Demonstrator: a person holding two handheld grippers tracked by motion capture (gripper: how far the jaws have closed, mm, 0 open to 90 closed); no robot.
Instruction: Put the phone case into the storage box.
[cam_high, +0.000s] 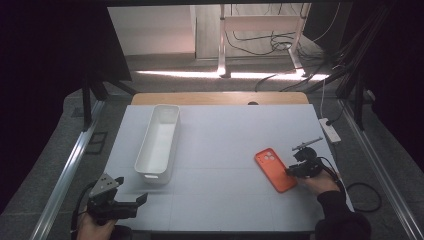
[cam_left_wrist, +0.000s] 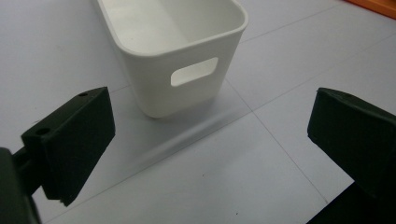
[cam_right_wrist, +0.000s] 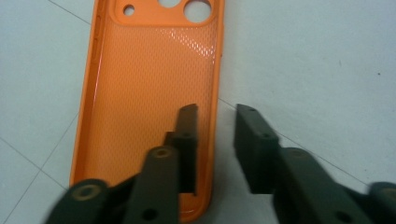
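Observation:
An orange phone case (cam_high: 274, 170) lies hollow side up on the white table (cam_high: 225, 135), right of centre. In the right gripper view the case (cam_right_wrist: 154, 93) runs away from me with its camera holes at the far end. My right gripper (cam_right_wrist: 217, 109) straddles the case's right side wall, one jaw inside the case and one outside on the table. A narrow gap shows on each side of the wall. In the high view this gripper (cam_high: 291, 172) sits at the case's near right edge. My left gripper (cam_high: 137, 204) rests open at the front left, with nothing between its jaws (cam_left_wrist: 210, 107).
A long white bin (cam_high: 159, 142) stands left of centre, and its handle end (cam_left_wrist: 187, 70) faces the left gripper. A white power strip (cam_high: 330, 130) lies at the table's right edge. Cables trail on the floor beyond a wooden edge (cam_high: 220, 97).

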